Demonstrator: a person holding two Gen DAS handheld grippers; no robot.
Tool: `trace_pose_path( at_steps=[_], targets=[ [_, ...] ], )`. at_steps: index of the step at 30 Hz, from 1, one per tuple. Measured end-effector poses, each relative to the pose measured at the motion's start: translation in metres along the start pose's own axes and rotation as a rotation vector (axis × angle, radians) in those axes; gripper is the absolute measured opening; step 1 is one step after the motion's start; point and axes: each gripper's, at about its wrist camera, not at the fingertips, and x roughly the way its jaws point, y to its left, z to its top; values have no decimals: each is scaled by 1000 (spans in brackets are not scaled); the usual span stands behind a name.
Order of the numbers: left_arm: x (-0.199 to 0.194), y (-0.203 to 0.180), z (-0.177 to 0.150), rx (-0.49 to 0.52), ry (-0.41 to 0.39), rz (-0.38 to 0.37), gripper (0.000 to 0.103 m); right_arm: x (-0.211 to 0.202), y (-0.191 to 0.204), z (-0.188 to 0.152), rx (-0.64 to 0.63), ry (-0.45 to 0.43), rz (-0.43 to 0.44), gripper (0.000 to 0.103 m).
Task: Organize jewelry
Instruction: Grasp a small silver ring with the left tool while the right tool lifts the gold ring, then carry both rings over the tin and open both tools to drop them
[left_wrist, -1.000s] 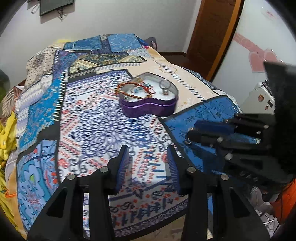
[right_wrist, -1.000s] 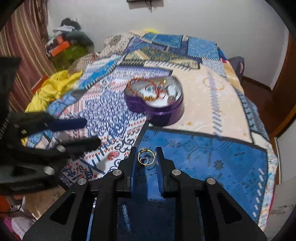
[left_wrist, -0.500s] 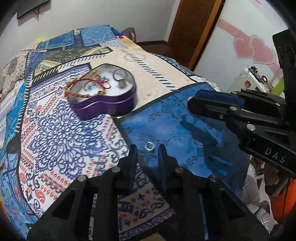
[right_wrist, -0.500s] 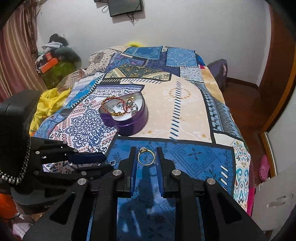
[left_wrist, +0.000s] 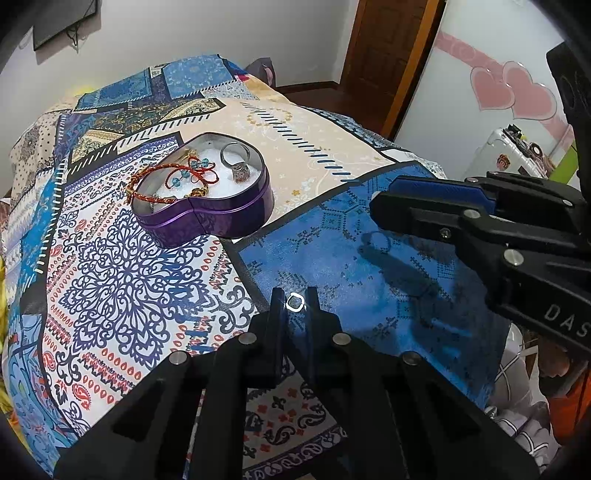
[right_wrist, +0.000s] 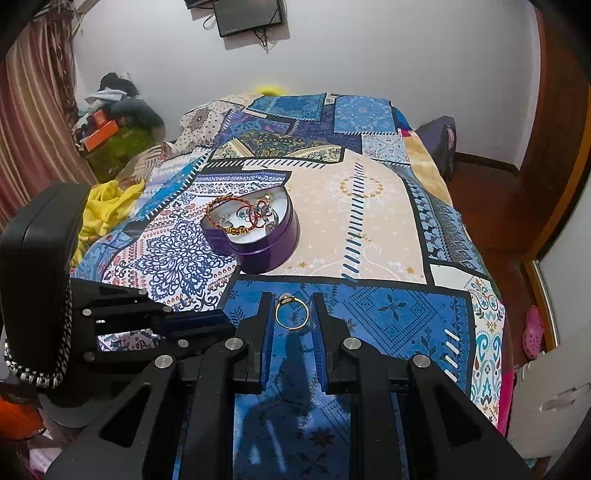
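Two rings held short of the heart-shaped tin (left_wrist: 207, 206).
Left gripper (left_wrist: 294, 302) jaws pinch a silver ring (left_wrist: 294, 302); right gripper (right_wrist: 291, 314) jaws pinch a gold ring (right_wrist: 291, 314); tin ahead-left of both.

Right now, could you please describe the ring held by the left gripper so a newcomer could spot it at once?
Start at the patchwork bedspread and its purple heart-shaped tin of jewelry. Nearer the camera, over the blue patch, the left gripper pinches a small silver ring. Unlike the gold ring in the right gripper, it is plain, silvery and smaller.
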Motion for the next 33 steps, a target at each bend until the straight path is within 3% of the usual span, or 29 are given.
trace_pose_path(
  at_steps=[22,33],
  targets=[
    [-64,58,24,-151,-204,42,8,1,25,34,-25,-74,55,17],
    [-62,78,38,-165,-240,63,8,28,30,42,-16,-46,80,17]
  ],
)
